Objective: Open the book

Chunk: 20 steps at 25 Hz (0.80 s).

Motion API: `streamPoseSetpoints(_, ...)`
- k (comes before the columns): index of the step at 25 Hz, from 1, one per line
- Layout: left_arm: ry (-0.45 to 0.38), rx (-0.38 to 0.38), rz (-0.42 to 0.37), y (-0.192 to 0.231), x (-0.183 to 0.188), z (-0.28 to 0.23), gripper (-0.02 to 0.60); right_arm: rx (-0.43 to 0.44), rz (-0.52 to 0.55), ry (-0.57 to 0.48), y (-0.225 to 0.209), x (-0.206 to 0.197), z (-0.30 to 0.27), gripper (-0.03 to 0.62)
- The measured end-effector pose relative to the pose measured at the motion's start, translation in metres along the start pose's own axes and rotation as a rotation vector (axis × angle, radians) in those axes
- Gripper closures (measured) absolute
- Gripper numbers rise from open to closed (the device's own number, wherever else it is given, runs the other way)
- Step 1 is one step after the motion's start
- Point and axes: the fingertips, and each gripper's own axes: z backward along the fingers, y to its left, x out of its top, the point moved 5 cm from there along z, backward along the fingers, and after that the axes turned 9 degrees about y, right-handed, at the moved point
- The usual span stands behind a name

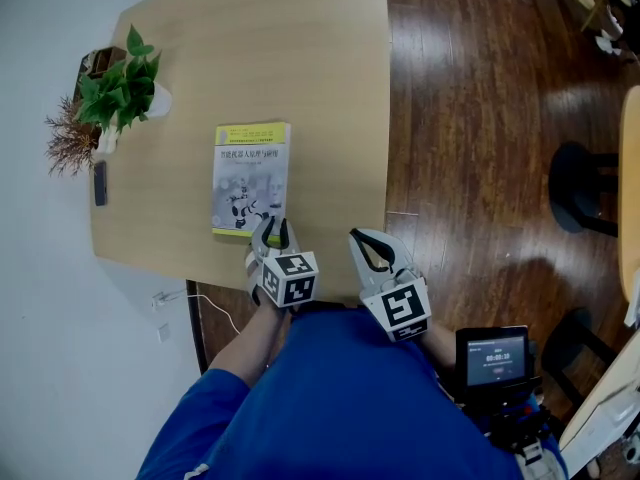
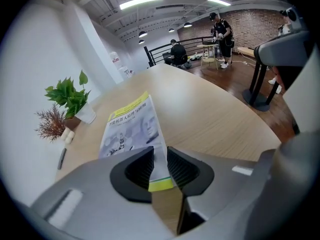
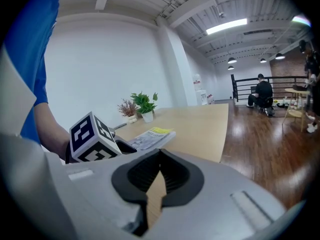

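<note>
A closed book (image 1: 250, 178) with a yellow-and-white cover lies flat on the wooden table (image 1: 300, 48). My left gripper (image 1: 275, 230) sits at the book's near right corner. In the left gripper view the jaws (image 2: 158, 166) stand a narrow gap apart, and the corner of the book (image 2: 130, 126) shows in that gap. I cannot see the pads pressing on it. My right gripper (image 1: 372, 251) hovers at the table's near edge, right of the book, with its jaws (image 3: 160, 156) shut on nothing. In the right gripper view, the book (image 3: 152, 136) lies beyond the left gripper's marker cube (image 3: 90, 139).
A green potted plant (image 1: 120, 88) and a dried reddish plant (image 1: 70, 143) stand at the table's left edge, with a dark pen-like thing (image 1: 100, 183) beside them. A device with a screen (image 1: 497, 358) sits at my right hip. Dark stools (image 1: 585, 188) stand on the wooden floor.
</note>
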Motion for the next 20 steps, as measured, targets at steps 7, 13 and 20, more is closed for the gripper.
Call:
streamPoseSetpoints(7,-0.013,0.012,0.023,0.005,0.002,0.011,0.543,0.009,0.006,-0.015,-0.002,0.002,0.007,0.592)
streamPoseSetpoints(13,-0.008,0.011,0.02,0.008,0.002,0.014,0.554,0.006,0.007,-0.031,-0.003,0.004,0.012,0.592)
streamPoseSetpoints(20,-0.009,0.015,-0.039,0.01,0.001,0.018,0.558,-0.005,0.001,-0.048,-0.001,0.005,0.018,0.592)
